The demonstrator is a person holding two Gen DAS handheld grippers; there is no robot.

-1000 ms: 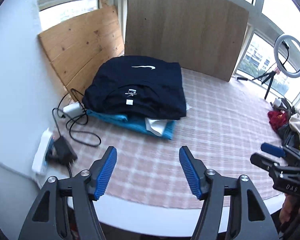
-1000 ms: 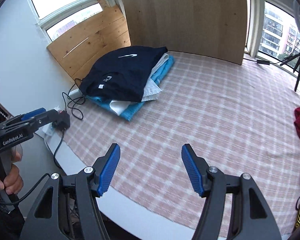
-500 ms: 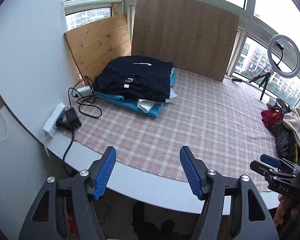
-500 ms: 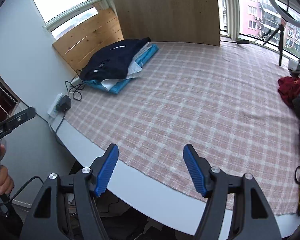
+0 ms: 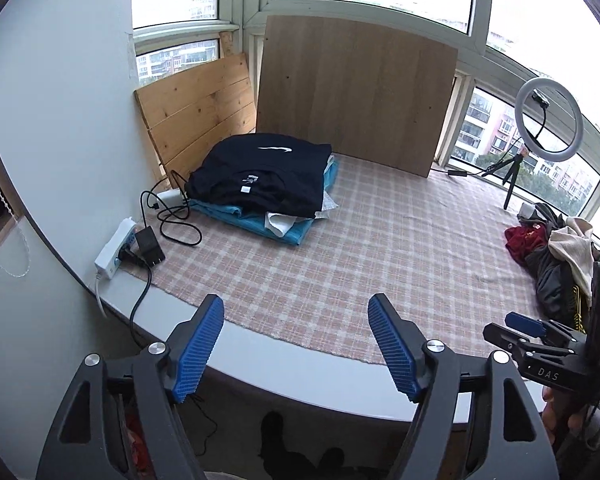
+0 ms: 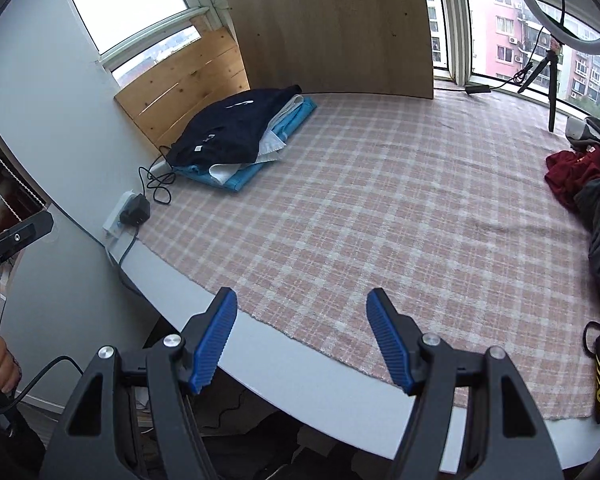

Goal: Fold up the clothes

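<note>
A folded stack lies at the table's far left: a navy shirt on top, white and light blue pieces beneath. A heap of unfolded clothes, red, dark grey and cream, sits at the right edge. My left gripper hangs over the table's near edge, well short of both, its jaws opening with nothing between them. My right gripper is open and empty over the same near edge; it also shows at the far right of the left wrist view.
A pink checked cloth covers the round white table. A power strip with a black adapter and cables lies at the left rim. Wooden boards lean against the windows behind. A ring light on a tripod stands far right.
Both grippers have drawn back from the folded stack toward the table's near edge, so the whole table now shows. The left jaws stand a little wider.
</note>
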